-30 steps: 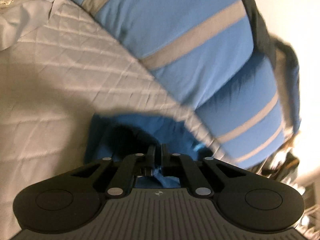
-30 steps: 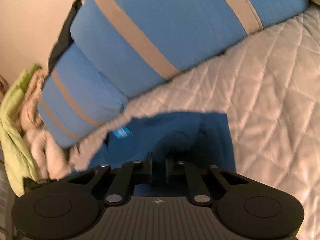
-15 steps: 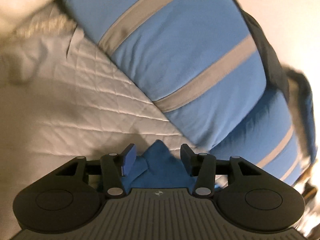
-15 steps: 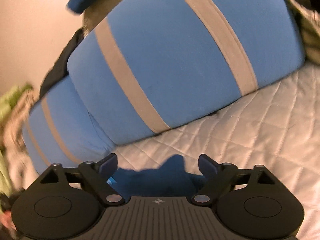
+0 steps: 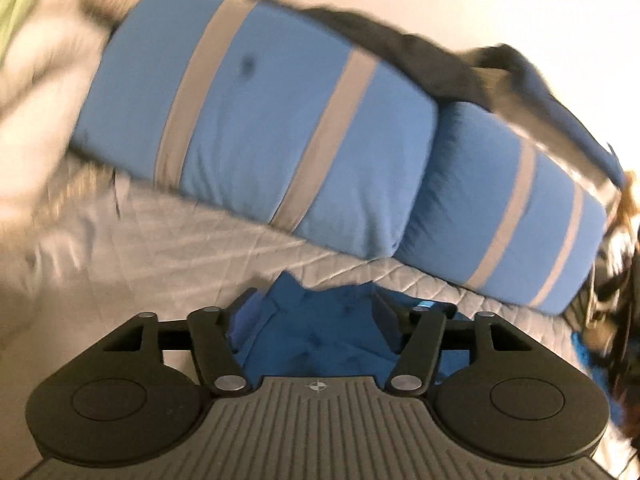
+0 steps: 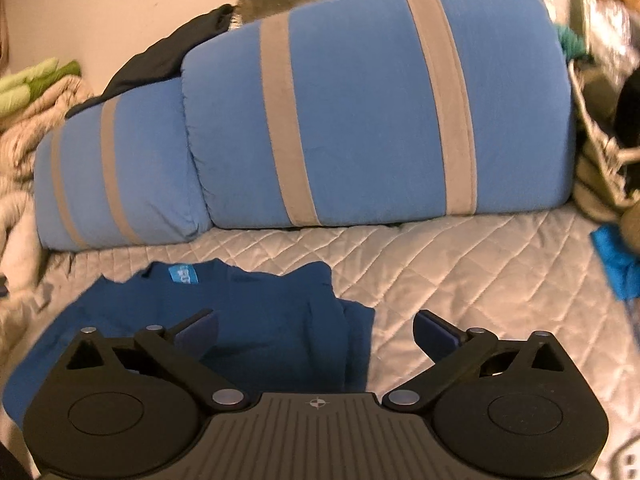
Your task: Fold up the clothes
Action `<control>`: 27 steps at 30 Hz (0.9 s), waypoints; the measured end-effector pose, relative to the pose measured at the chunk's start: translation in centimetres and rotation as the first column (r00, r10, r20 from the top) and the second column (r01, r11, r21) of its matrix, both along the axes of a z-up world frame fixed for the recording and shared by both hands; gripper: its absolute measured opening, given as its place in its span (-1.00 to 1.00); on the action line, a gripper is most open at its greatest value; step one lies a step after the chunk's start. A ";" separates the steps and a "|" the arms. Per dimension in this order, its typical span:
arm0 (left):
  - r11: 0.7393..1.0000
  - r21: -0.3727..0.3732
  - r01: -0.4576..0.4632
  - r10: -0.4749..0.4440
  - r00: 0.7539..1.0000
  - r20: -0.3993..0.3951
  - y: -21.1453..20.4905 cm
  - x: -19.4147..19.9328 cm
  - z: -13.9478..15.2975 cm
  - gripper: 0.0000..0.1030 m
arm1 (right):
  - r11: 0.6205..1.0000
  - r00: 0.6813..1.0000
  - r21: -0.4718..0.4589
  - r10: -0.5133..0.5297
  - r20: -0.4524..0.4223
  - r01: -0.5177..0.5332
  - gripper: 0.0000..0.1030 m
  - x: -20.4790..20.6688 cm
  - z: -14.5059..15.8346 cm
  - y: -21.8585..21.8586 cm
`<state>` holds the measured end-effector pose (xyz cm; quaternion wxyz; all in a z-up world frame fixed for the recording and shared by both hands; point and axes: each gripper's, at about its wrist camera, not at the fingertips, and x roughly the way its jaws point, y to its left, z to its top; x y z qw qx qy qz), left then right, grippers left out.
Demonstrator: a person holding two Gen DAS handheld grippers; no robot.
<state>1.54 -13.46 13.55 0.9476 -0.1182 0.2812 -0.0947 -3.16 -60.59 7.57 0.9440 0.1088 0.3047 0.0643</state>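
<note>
A dark blue shirt (image 6: 264, 320) lies on the quilted grey bedspread (image 6: 460, 264), its light blue neck label (image 6: 183, 273) facing the pillows. My right gripper (image 6: 316, 330) is open and empty, above the shirt's right edge. In the left wrist view the same shirt (image 5: 320, 332) lies bunched between the fingers of my left gripper (image 5: 316, 314), which is open and not holding it.
Two blue pillows with grey stripes (image 6: 360, 112) (image 5: 272, 120) lean along the far side of the bed. Dark clothes (image 5: 400, 48) lie on top of them. A heap of beige and green laundry (image 6: 28, 96) sits at the left, a bright blue cloth (image 6: 616, 256) at the right.
Both grippers have opened and let go of the blue shirt, which now lies on the bedspread. Both have drawn back and risen, so more of the pillows shows.
</note>
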 end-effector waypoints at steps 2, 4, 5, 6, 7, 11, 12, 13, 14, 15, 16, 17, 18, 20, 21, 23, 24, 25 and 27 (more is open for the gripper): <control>0.999 0.047 0.019 -0.021 0.999 0.048 -1.2 -1.4 1.3 0.32 | 0.998 1.000 -0.059 0.005 0.013 -0.004 1.00 -1.0 1.1 0.7; 0.997 0.077 0.033 -0.039 0.995 0.088 -2.2 -2.6 2.5 0.40 | 0.994 1.000 -0.105 0.009 0.029 -0.006 1.00 -1.9 2.1 1.2; 0.995 0.088 0.039 -0.049 0.993 0.106 -2.6 -3.1 3.1 0.42 | 0.993 0.999 -0.118 0.012 0.038 -0.008 1.00 -2.3 2.6 1.4; 0.994 0.099 0.046 -0.058 0.991 0.124 -3.1 -3.6 3.7 0.42 | 0.992 0.999 -0.124 0.016 0.046 -0.011 1.00 -2.7 3.1 1.5; 0.993 0.108 0.053 -0.068 0.988 0.137 -3.4 -4.0 4.1 0.43 | 0.992 0.998 -0.129 0.020 0.055 -0.013 1.00 -3.0 3.6 1.6; 0.987 0.148 0.068 -0.095 0.979 0.181 -4.5 -5.2 5.7 0.45 | 0.992 0.997 -0.122 0.023 0.080 -0.013 1.00 -4.0 5.3 1.8; 0.985 0.157 0.066 -0.095 0.978 0.186 -4.6 -5.5 5.9 0.45 | 0.992 0.996 -0.122 0.023 0.086 -0.012 1.00 -4.2 5.8 1.8; 0.984 0.167 0.064 -0.096 0.977 0.191 -4.7 -5.8 6.1 0.47 | 0.992 0.995 -0.122 0.024 0.093 -0.012 1.00 -4.5 6.2 1.9; 0.982 0.177 0.062 -0.096 0.976 0.196 -4.9 -6.2 6.3 0.49 | 0.992 0.995 -0.125 0.025 0.098 -0.013 1.00 -4.8 6.5 2.1; 0.981 0.186 0.059 -0.096 0.976 0.196 -4.9 -6.7 6.3 0.49 | 0.991 0.994 -0.131 0.028 0.102 -0.015 1.00 -5.2 6.7 2.2; 0.980 0.191 0.060 -0.097 0.976 0.195 -4.9 -7.2 6.3 0.50 | 0.990 0.994 -0.140 0.031 0.105 -0.016 1.00 -5.6 6.9 2.4; 0.979 0.195 0.064 -0.102 0.977 0.189 -4.9 -7.7 6.0 0.51 | 0.988 0.994 -0.157 0.034 0.106 -0.018 1.00 -6.0 6.9 2.7; 0.978 0.198 0.069 -0.106 0.977 0.182 -4.9 -8.1 5.8 0.51 | 0.985 0.994 -0.173 0.038 0.107 -0.019 1.00 -6.4 6.9 3.0; 0.976 0.205 0.078 -0.113 0.980 0.164 -4.8 -9.0 5.0 0.51 | 0.979 0.993 -0.203 0.043 0.106 -0.021 1.00 -7.2 6.7 3.5; 0.974 0.208 0.086 -0.120 0.981 0.154 -4.8 -9.5 4.5 0.51 | 0.976 0.994 -0.216 0.046 0.103 -0.023 1.00 -7.5 6.6 3.8; 0.970 0.219 0.109 -0.140 0.982 0.129 -4.7 -10.3 3.4 0.51 | 0.969 0.995 -0.247 0.052 0.090 -0.028 1.00 -8.0 6.2 4.3; 0.966 0.225 0.124 -0.152 0.982 0.114 -4.7 -10.6 2.8 0.51 | 0.961 0.995 -0.274 0.051 0.084 -0.026 1.00 -8.2 6.0 4.7; 0.964 0.229 0.138 -0.164 0.981 0.100 -4.7 -10.9 2.3 0.51 | 0.953 0.996 -0.302 0.049 0.076 -0.024 1.00 -8.4 5.8 5.1; 0.960 0.232 0.156 -0.178 0.981 0.075 -4.8 -11.4 1.3 0.51 | 0.929 0.998 -0.369 0.038 0.055 -0.015 1.00 -8.7 5.3 6.1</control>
